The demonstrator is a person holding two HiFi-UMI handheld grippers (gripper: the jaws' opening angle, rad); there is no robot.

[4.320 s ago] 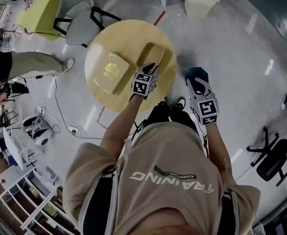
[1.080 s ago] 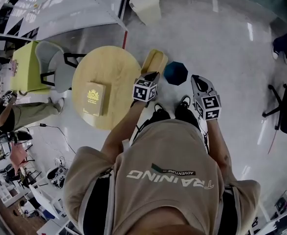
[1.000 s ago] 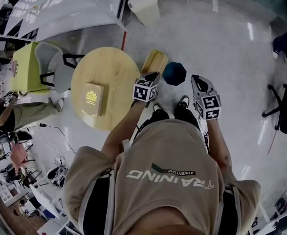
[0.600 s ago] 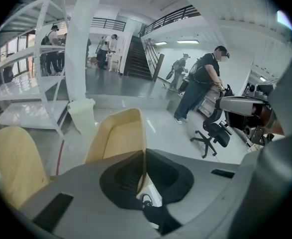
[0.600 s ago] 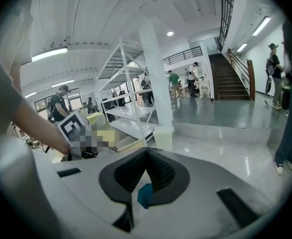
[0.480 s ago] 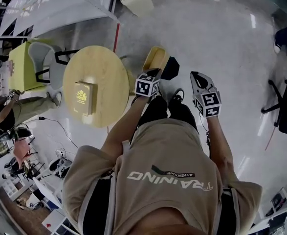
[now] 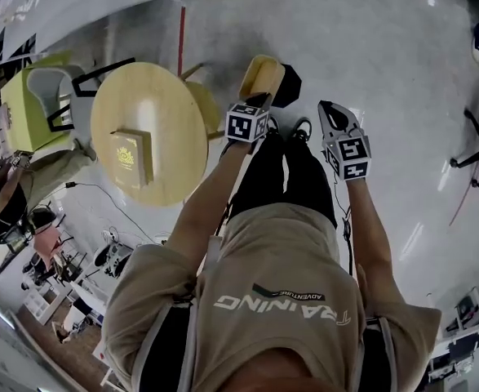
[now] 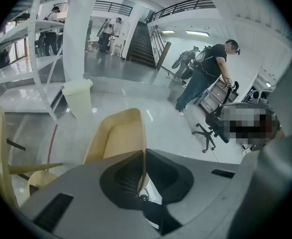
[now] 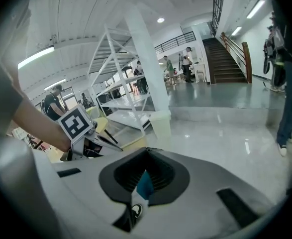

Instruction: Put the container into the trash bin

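Note:
A tan, oblong open container hangs above the floor with my left gripper shut on its rim. In the left gripper view the container's thin wall runs straight between the jaws of my left gripper. The dark trash bin stands on the floor just right of the container, which covers part of it. My right gripper is held beside the bin with its jaws together and nothing in them. A blue patch of the bin shows under my right gripper.
A round wooden table with a tan box on it stands to the left, with a green and grey chair beyond it. A white bin, a standing person and an office chair lie ahead.
The left gripper has carried the container off the table and rightward to the trash bin. The container now overlaps the bin's left side. The right gripper has stayed shut beside it.

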